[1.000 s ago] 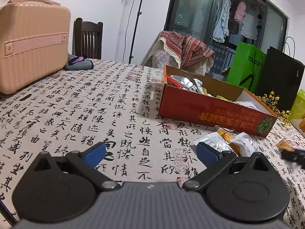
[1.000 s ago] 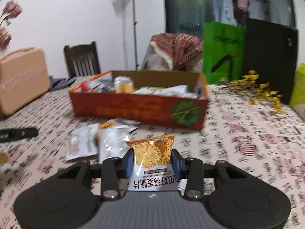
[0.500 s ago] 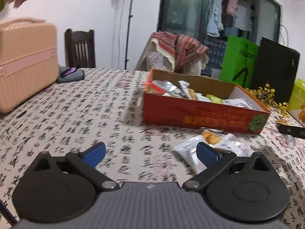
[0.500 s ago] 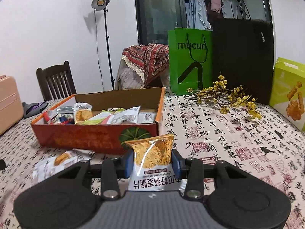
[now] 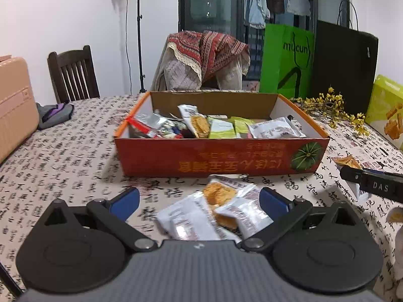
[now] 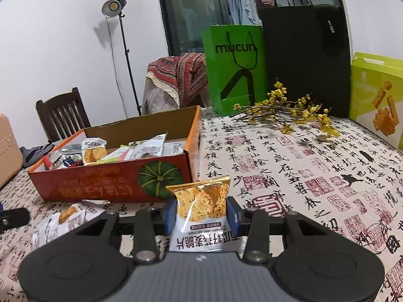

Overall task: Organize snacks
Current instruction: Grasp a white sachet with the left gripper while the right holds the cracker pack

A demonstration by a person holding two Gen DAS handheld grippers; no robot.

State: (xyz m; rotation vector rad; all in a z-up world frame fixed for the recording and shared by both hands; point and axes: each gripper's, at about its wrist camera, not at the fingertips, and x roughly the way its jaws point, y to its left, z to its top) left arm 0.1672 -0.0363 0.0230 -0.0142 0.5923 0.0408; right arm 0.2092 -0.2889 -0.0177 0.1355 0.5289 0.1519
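Here we had the right gripper [image 6: 201, 212] clamped on a snack packet [image 6: 200, 203], its blue pads pressing the packet's two sides so that it stood upright between them, the orange crimped top up and the white printed end towards the camera. The left gripper [image 5: 199, 202] stood wide apart with nothing between its pads; it hung over the loose packets [image 5: 214, 214] lying in a small overlapping heap on the tablecloth [image 6: 302, 176], just in front of the red box [image 5: 221, 158].

The box already held a jumble of packets, silver, green and white, crowded towards its near wall. In the right wrist view it sat ahead and to the left of the held packet, whose top reached only about as high as the pumpkin picture on the box's front wall.

We judged the main risk to be that wall. If we carried the packet across without lifting it first, its top would catch the cardboard rim, and the crinkly film could slip through the pads or nudge the box along the cloth. The grip looked narrow, on air-filled film, so a squeeze might crush the crisps inside. For the left gripper, the overlapping packets could come up two at once, or slide away on the cloth.
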